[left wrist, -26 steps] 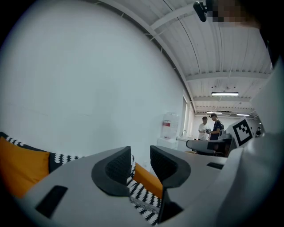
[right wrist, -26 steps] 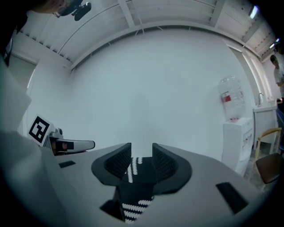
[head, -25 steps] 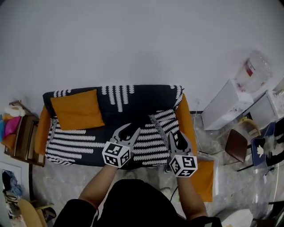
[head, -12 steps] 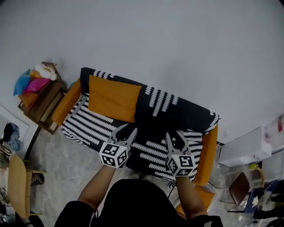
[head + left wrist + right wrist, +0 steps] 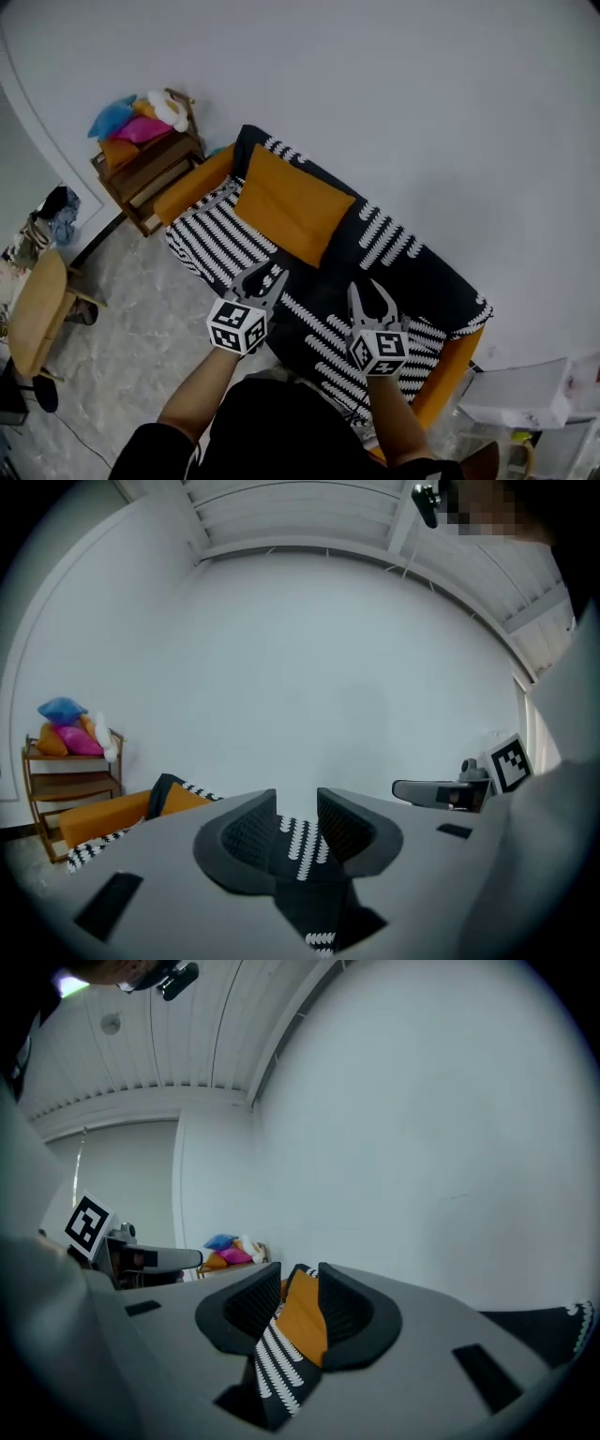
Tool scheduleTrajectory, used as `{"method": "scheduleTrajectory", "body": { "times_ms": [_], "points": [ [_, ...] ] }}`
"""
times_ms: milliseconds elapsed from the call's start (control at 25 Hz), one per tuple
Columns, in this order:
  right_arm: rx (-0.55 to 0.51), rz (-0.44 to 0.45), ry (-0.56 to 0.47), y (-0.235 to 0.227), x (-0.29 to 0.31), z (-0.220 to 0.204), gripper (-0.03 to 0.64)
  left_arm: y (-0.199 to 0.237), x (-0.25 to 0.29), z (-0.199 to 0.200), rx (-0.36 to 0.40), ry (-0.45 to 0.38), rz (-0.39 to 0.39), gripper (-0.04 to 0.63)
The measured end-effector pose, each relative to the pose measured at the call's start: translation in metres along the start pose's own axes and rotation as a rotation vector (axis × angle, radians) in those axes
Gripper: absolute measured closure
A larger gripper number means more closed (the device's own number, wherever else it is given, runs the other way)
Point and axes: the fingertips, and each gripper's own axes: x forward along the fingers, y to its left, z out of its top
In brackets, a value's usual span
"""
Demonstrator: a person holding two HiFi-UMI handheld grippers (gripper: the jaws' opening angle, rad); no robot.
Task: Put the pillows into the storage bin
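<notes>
An orange pillow leans against the back of a sofa covered in a black-and-white pattern. My left gripper hovers over the sofa's front edge, below the pillow, with a gap between its jaws and nothing in them. My right gripper hangs over the seat to the pillow's lower right. Its jaws have just been closing, but they stay apart and hold nothing. In the right gripper view the orange pillow shows through the gap of the right gripper. Past the left gripper lies the sofa's patterned back.
A wooden shelf stands left of the sofa, with blue, pink and white soft things on top. A wooden chair stands on the marble floor at the far left. A white box sits at the lower right. The white wall rises behind.
The head view has swung to the left: the sofa now lies diagonally and the shelf has come into sight at the upper left. Both grippers swung along with it, staying side by side.
</notes>
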Motion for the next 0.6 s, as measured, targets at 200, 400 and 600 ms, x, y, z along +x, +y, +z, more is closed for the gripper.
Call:
{"method": "scheduleTrajectory", "body": {
  "times_ms": [200,400,600],
  "points": [
    [0.021,0.038,-0.011,-0.003,0.009,-0.001,0.477,0.003,-0.001,-0.003,-0.004,0.012,0.041,0.448],
    [0.075,0.018,-0.014,-0.017,0.024,-0.01,0.476,0.021,0.001,0.002,0.006,0.02,0.068,0.448],
    [0.07,-0.015,0.007,-0.02,0.055,-0.017,0.477,0.052,0.021,0.006,0.002,0.016,0.055,0.448]
  ]
}}
